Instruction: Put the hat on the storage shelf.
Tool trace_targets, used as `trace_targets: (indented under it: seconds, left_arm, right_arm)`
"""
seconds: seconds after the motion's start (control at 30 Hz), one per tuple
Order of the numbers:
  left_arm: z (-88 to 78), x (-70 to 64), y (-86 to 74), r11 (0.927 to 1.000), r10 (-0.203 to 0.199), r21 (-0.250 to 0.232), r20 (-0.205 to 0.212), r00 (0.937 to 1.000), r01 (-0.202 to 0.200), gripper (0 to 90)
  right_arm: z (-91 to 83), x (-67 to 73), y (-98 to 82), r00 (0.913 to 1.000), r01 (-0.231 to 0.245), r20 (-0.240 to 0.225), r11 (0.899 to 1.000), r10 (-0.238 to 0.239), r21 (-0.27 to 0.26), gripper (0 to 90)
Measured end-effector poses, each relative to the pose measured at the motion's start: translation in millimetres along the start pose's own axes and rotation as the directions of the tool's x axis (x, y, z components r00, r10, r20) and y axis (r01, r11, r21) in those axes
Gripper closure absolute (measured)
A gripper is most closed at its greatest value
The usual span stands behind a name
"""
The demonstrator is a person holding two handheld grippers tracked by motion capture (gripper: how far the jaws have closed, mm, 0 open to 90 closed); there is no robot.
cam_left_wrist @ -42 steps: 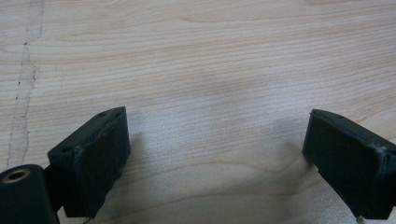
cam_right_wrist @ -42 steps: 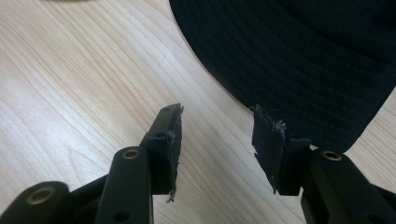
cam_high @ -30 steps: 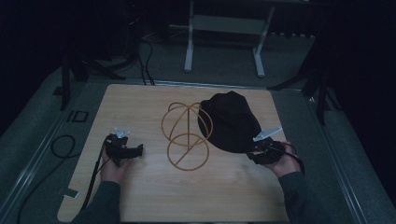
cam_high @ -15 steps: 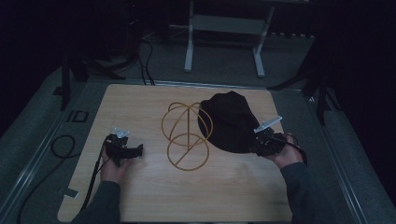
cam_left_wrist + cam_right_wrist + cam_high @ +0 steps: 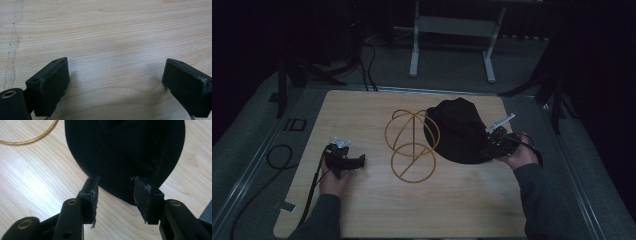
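A wooden table [image 5: 362, 115] sits in a dim room, seen from above the person's side. 2 forearms in dark sleeves come in from the near edge, each hand holding a black 2-jaw gripper.

A black hat [image 5: 459, 131] lies on the right half of the table, its crown rounded upward and its brim flat on the wood. Just left of it stands a gold wire stand [image 5: 412, 145], made of 2 rings joined by thin rods; its upper ring touches or overlaps the hat's left edge, and which of the two cannot be told in the high view.

The right gripper [image 5: 488, 145] is at the near right edge of the hat's brim, held in the right hand [image 5: 516, 152]. In the right gripper view, its jaws stand about half apart and have just been opening. The brim's edge lies between and just beyond the jaw tips, but the pads do not press on it. A curve of the gold wire shows at the far left of that view.

The left gripper [image 5: 357, 161] rests on the near left part of the table, well apart from the hat and the stand, held in the left hand [image 5: 334, 179]. In the left gripper view, its jaws stand wide apart over bare wood grain, with nothing between them. A dark cable trails from it toward the near left edge.
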State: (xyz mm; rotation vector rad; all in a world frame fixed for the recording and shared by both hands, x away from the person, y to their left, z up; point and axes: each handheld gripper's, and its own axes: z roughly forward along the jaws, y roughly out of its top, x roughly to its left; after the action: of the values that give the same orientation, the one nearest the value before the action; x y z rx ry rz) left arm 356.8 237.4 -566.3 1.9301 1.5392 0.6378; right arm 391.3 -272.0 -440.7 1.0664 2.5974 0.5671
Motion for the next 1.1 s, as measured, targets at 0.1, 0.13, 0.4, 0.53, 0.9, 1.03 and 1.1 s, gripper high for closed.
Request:
trace_targets:
  seconds: [0.1,0.13,0.4,0.53,0.9,1.03,1.1]
  left_arm:
    - [0.0,0.0,0.0,1.0,0.0,0.0,0.0,1.0,0.0,7.7]
    - [0.0,0.0,0.0,1.0,0.0,0.0,0.0,1.0,0.0,7.7]
    - [-0.1,0.0,0.0,1.0,0.0,0.001,0.0,1.0,0.0,7.7]
    - [-0.1,0.0,0.0,1.0,0.0,0.001,0.0,1.0,0.0,7.7]
    - [-0.1,0.0,0.0,1.0,0.0,0.001,0.0,1.0,0.0,7.7]
    - [-0.1,0.0,0.0,1.0,0.0,0.001,0.0,1.0,0.0,7.7]
    - [-0.1,0.0,0.0,1.0,0.0,0.001,0.0,1.0,0.0,7.7]
  right_arm:
    - [-0.3,-2.4,3.7,1.0,0.004,0.003,1.0,-0.004,0.009,54.6]
    - [-0.2,-3.4,5.5,1.0,0.007,0.005,1.0,-0.007,0.014,54.6]
    - [0.4,-13.1,15.1,0.9998,0.003,0.017,0.999,-0.004,0.048,54.3]
    - [0.4,-17.8,19.1,0.9998,0.003,0.018,0.998,-0.005,0.064,54.0]
    - [3.3,-22.9,35.3,0.9996,0.028,0.008,0.993,-0.029,0.114,51.9]
    - [4.4,-25.4,43.3,0.9993,0.036,0.002,0.991,-0.036,0.132,51.7]
    - [5.5,-26.5,46.3,0.9991,0.042,0.001,0.989,-0.042,0.139,51.7]
